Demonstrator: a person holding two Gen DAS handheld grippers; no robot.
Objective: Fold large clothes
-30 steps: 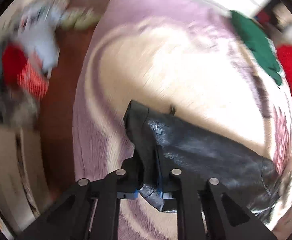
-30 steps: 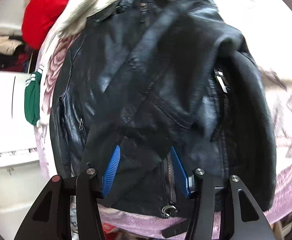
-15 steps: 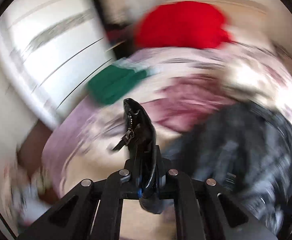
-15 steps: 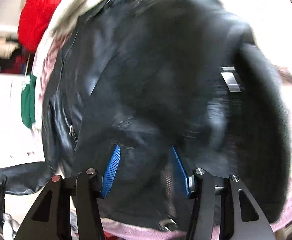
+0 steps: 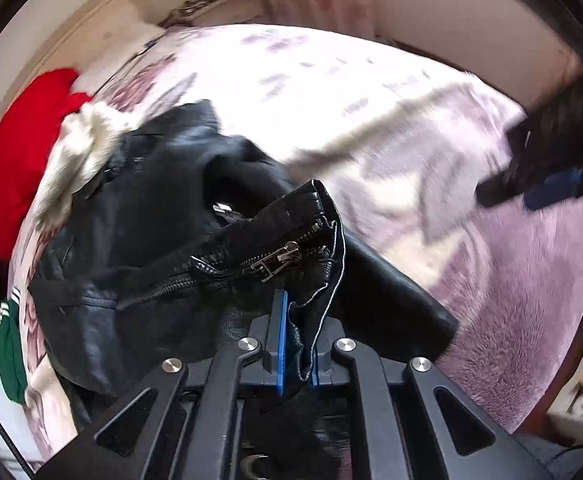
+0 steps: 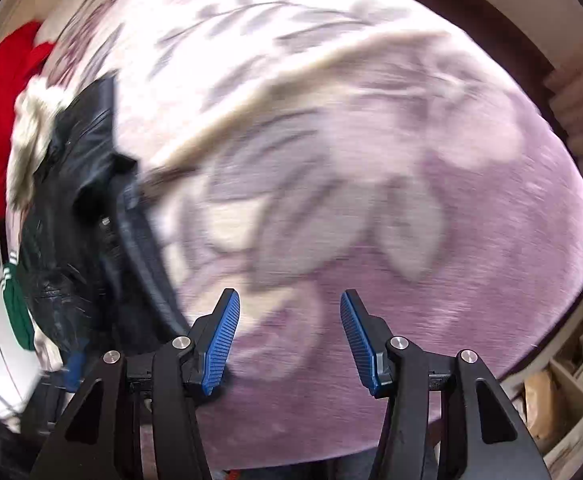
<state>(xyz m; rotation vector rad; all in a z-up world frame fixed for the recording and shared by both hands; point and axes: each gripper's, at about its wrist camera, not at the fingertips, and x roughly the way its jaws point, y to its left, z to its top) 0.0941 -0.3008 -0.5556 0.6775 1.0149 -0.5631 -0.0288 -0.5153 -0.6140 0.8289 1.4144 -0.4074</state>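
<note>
Motion blur is smearing the floral bedspread (image 6: 331, 184) across the right wrist view, while the black leather jacket (image 6: 79, 216) is running out of frame at left; the left gripper (image 5: 296, 344) is hiding the pinched cuff's end.

black leather jacket (image 5: 139, 240) with silver zipper (image 5: 275, 260) and cream fur collar (image 5: 79, 148), mid-left. lilac blanket (image 6: 411, 200) with grey-cream leaf pattern. red garment (image 5: 15, 152) far left; green garment (image 5: 9, 356) with white stripes, lower left. blue pads (image 6: 221, 340).

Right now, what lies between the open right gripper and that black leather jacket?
Only bare purple floral blanket, seen in the right wrist view: the right gripper hovers open, with the black leather jacket off to its left.
</note>
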